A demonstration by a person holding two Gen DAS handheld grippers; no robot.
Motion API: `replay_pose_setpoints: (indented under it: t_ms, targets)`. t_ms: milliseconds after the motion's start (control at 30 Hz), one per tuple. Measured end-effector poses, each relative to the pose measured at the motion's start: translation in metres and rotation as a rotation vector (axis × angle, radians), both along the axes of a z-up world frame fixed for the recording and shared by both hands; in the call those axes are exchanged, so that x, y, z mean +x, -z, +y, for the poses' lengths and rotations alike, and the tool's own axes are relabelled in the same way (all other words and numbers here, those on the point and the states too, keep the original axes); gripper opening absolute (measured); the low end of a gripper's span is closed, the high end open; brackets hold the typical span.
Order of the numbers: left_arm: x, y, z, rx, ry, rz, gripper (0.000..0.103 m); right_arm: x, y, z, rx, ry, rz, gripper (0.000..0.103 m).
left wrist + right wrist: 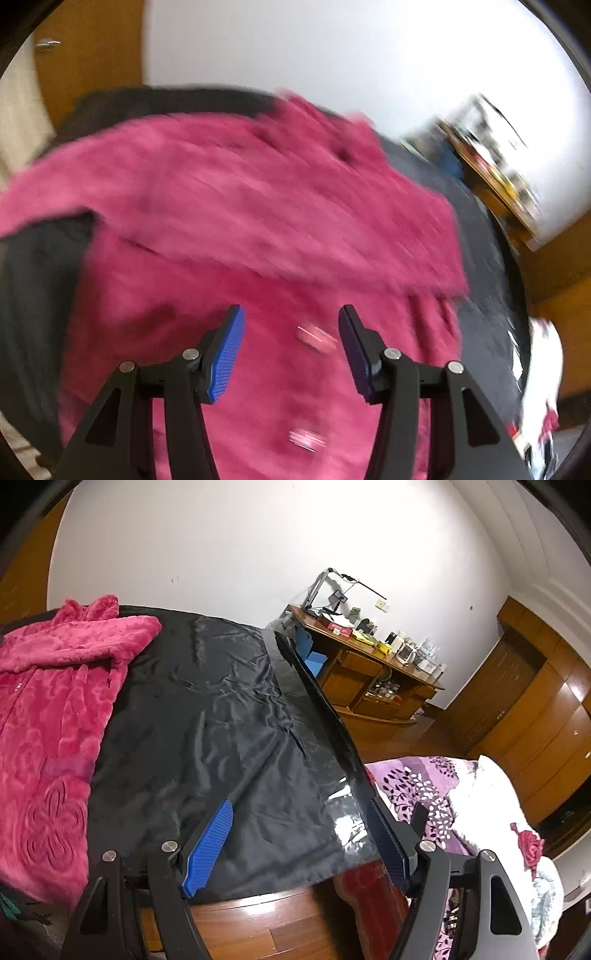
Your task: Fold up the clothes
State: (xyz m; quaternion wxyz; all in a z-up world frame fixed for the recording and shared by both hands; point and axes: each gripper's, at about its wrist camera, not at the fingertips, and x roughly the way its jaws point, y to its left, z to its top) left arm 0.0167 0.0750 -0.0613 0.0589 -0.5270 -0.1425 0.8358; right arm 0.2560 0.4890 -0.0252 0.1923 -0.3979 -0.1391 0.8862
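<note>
A fluffy magenta garment [236, 206] lies spread on a table covered with black cloth [480, 258]. One sleeve is folded across its body, and pale buttons show near the front. The left wrist view is blurred by motion. My left gripper [291, 314] hovers just above the garment's lower front, open, with nothing between its blue pads. In the right wrist view the same garment [55, 709] fills the left side. My right gripper [299, 808] stands open over the bare black cloth [229, 716] near the table's front right corner, apart from the garment.
A wooden sideboard [373, 664] loaded with small items stands against the white wall behind the table. A purple flowered blanket [436, 790] lies to the right of the table. Wooden cupboards [535, 709] line the right side, and the wood floor [266, 919] shows below the table edge.
</note>
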Motion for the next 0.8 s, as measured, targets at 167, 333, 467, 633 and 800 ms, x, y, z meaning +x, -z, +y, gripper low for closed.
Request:
replay_pose_setpoints:
  t_ms: [167, 333, 467, 633, 800]
  targets:
    - [0.026, -0.030, 0.156, 0.051, 0.343, 0.077, 0.057, 0.016, -0.002, 0.015, -0.143, -0.097, 0.012, 0.077]
    - [0.049, -0.068, 0.308, 0.158, 0.696, 0.166, 0.057, 0.029, -0.003, 0.016, -0.160, -0.157, 0.032, 0.077]
    - [0.064, -0.081, 0.414, 0.268, 0.924, 0.159, 0.057, 0.044, -0.013, 0.016, -0.148, -0.190, 0.059, 0.077]
    - [0.086, -0.054, 0.465, 0.224, 1.036, 0.086, 0.057, 0.076, -0.027, 0.034, -0.141, -0.130, 0.097, 0.077]
    - [0.094, -0.016, 0.463, 0.187, 1.028, -0.014, 0.057, 0.130, -0.024, 0.098, -0.231, 0.165, 0.113, 0.077]
